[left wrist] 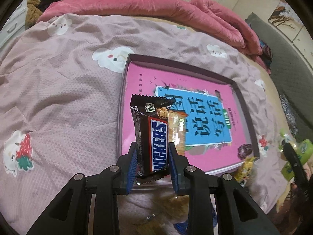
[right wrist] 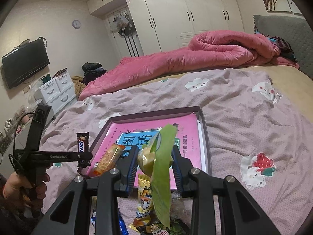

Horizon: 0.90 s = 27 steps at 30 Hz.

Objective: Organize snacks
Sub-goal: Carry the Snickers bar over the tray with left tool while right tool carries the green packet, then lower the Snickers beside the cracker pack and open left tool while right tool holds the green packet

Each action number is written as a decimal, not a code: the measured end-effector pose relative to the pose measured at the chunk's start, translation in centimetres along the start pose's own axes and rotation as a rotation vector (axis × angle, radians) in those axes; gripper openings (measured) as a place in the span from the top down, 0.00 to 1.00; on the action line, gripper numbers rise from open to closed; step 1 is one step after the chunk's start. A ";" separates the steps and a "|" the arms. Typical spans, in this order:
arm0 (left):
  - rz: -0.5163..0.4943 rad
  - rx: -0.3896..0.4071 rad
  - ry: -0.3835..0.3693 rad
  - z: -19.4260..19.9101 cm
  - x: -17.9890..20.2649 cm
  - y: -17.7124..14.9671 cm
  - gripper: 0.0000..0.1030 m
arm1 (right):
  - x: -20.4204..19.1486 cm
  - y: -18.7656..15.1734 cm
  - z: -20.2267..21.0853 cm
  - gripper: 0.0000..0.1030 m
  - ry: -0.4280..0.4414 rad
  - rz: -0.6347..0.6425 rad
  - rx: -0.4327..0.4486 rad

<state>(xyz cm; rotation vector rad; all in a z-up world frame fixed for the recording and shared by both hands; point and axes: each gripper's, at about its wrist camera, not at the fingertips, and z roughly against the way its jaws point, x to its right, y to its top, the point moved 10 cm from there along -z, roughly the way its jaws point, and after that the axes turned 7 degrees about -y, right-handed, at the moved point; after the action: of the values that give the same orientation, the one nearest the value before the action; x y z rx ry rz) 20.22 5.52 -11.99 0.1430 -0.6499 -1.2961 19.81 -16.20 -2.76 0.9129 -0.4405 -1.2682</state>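
A wide bed (right wrist: 283, 82) fills the room, spread with a dusty-pink sheet (right wrist: 244, 117) printed with white bears and strawberries. Along its far side a thick rose-red quilt (right wrist: 195, 58) lies bunched and rolled. Near the middle of the sheet sits a shallow dark-rimmed box (left wrist: 246, 101), with a pink book (left wrist: 140, 90) flat inside it. At the near edge, just outside the box, a loose heap of snack packets (right wrist: 144, 201) lies on the sheet, yellow, blue and dark wrappers overlapping.

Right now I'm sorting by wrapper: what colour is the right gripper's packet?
Light green packet, clearest in the right wrist view.
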 end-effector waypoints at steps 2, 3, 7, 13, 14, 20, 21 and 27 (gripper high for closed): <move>-0.001 -0.007 0.004 -0.5 -0.1 0.0 0.71 | 0.4 0.2 0.0 0.68 -0.012 -0.011 0.007; 0.000 -0.012 0.005 -0.8 -0.2 -0.1 0.71 | 0.6 0.3 -0.1 0.68 -0.017 -0.017 0.008; 0.000 -0.035 0.011 -1.9 -0.3 -0.4 0.71 | 1.7 0.4 -0.5 0.68 -0.041 -0.029 0.008; 0.013 -0.045 -0.001 -2.7 -0.3 -0.7 0.71 | 3.1 0.4 -1.3 0.68 -0.057 -0.061 -0.006; 0.015 -0.043 -0.003 -2.7 -0.4 -0.7 0.71 | 3.3 0.4 -1.5 0.68 -0.057 -0.064 -0.009; 0.020 -0.058 -0.015 -3.1 0.0 -0.5 0.71 | 3.5 0.3 -3.2 0.68 -0.040 -0.069 -0.040; 0.020 -0.063 -0.021 -3.2 0.1 -0.6 0.71 | 3.4 0.2 -3.7 0.68 -0.031 -0.068 -0.053; 0.024 -0.080 -0.046 -3.5 0.7 -0.9 0.71 | 3.0 -0.7 -6.1 0.68 -0.023 -0.056 -0.122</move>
<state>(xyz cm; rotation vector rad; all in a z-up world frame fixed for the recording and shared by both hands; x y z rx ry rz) 21.39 3.71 -14.98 0.0400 -0.6358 -1.3038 24.72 -16.98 -7.45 0.8129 -0.3530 -1.3429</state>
